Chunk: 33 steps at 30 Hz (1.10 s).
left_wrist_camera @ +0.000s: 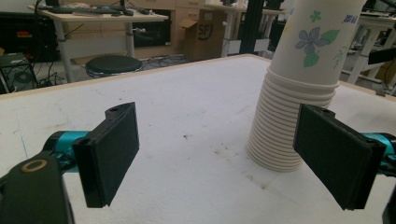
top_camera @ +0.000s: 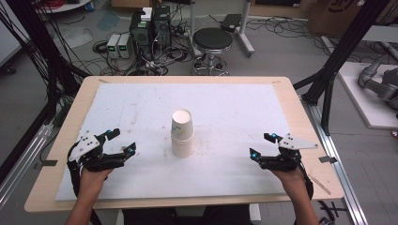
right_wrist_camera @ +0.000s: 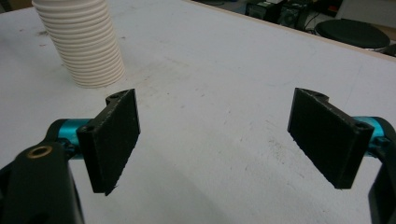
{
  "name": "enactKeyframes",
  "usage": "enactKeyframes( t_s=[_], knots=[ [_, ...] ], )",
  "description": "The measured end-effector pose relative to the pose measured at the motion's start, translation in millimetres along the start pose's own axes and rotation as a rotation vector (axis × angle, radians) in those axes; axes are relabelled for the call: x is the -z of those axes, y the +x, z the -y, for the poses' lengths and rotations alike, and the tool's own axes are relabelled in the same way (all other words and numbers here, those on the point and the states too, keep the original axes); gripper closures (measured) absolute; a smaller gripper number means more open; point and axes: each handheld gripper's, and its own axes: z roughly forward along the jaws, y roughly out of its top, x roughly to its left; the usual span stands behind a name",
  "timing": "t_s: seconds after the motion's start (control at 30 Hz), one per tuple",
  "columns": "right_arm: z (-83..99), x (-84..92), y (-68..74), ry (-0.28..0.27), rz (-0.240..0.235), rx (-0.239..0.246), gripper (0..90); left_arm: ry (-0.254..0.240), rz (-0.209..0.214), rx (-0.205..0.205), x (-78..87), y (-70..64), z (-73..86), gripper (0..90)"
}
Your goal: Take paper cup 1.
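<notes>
Worktop: pale wood edge, white mat covering most of it, scuffed with faint dark marks.

Stack of paper cups stands upright near the middle of the mat, mouth up, well apart from both grippers. In the left gripper view the stack shows many nested rims at the base and a top cup printed with a blue flower and green leaves. In the right gripper view only its ribbed lower part is seen, at upper left.

Left gripper: held in the person's left hand at the near left of the mat, pointing toward the stack. Fingers spread wide, nothing between them; bare mat in the gap. The stack sits just beyond the right-hand pad in that view, not touching as far as I can tell.

Right gripper: held in the right hand at the near right, grey three-cornered plate on top. Fingers also wide apart and empty, over bare mat.

Beyond the far edge: a black round stool, computer towers, tangled cables on the floor.
</notes>
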Motion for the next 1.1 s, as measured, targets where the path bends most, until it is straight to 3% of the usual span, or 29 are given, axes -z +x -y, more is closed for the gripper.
enactKeyframes(
  t_s=[0.37, 0.77, 1.1],
  knots=[
    [0.5, 1.8, -0.3, -0.001, 0.0, 0.0, 17.3, 0.0, -0.002, 0.004, -0.6, 1.2, 0.1, 14.5],
    [4.3, -2.2, -6.1, 0.007, -0.017, -0.018, 17.3, -0.002, 0.024, 0.004, -5.4, -2.2, -0.4, 14.6],
    [-2.5, -2.6, -1.4, -0.004, -0.016, -0.015, 17.3, -0.021, 0.034, -0.004, 1.3, -7.4, -12.3, 14.6]
  ],
)
